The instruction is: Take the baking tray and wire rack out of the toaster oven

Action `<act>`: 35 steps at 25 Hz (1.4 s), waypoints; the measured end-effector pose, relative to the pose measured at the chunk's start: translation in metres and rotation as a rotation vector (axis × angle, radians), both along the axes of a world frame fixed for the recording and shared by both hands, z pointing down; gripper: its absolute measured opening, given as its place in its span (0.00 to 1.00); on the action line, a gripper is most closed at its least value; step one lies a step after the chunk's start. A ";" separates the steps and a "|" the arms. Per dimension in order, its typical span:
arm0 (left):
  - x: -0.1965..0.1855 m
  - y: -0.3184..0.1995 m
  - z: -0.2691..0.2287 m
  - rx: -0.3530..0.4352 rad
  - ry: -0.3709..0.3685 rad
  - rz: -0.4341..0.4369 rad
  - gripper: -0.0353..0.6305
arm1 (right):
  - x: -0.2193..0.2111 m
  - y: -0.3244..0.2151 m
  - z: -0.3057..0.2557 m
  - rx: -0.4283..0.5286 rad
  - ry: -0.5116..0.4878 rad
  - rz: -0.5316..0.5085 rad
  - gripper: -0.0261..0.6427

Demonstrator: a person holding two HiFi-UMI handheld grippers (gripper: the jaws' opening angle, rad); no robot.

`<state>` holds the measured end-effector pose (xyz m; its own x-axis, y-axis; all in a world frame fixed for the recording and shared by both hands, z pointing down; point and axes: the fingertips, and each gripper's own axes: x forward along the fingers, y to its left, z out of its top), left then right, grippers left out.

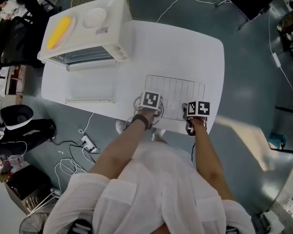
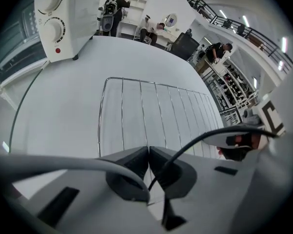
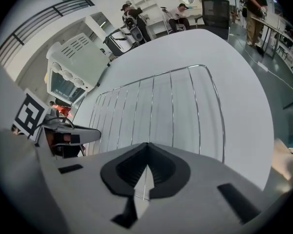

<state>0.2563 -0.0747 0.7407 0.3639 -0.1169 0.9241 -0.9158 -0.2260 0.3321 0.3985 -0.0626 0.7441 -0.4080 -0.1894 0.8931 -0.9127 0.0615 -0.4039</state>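
Observation:
The wire rack [image 1: 178,94] lies flat on the white table [image 1: 185,48], to the right of the toaster oven [image 1: 88,28]. My left gripper [image 1: 150,107] is at the rack's near left corner and my right gripper [image 1: 196,113] at its near right corner. In the left gripper view the jaws [image 2: 149,152] are closed together over the rack's [image 2: 151,111] near edge wire. The right gripper [image 3: 146,152] is likewise shut on the rack's [image 3: 161,106] near edge. The oven's glass door [image 1: 90,87] hangs open toward me. I see no baking tray; the oven's inside is hidden.
On top of the oven sit a plate with a yellow item [image 1: 58,32] and a white dish [image 1: 94,17]. The oven's knob side [image 2: 56,18] stands beyond the rack's left end. Cables and a power strip [image 1: 88,143] lie on the floor at the left.

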 end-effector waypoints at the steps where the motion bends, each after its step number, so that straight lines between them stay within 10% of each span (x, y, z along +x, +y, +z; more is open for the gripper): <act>1: 0.000 -0.001 -0.001 -0.001 -0.005 0.000 0.08 | 0.000 -0.001 0.000 0.001 0.000 -0.004 0.04; 35: -0.009 -0.014 -0.026 0.155 -0.011 -0.066 0.09 | -0.005 -0.012 -0.024 0.117 0.102 -0.107 0.17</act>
<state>0.2470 -0.0885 0.7151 0.3403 -0.2821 0.8970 -0.9339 -0.2131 0.2872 0.3935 -0.0750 0.7200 -0.3403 -0.2548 0.9051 -0.9341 0.2020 -0.2944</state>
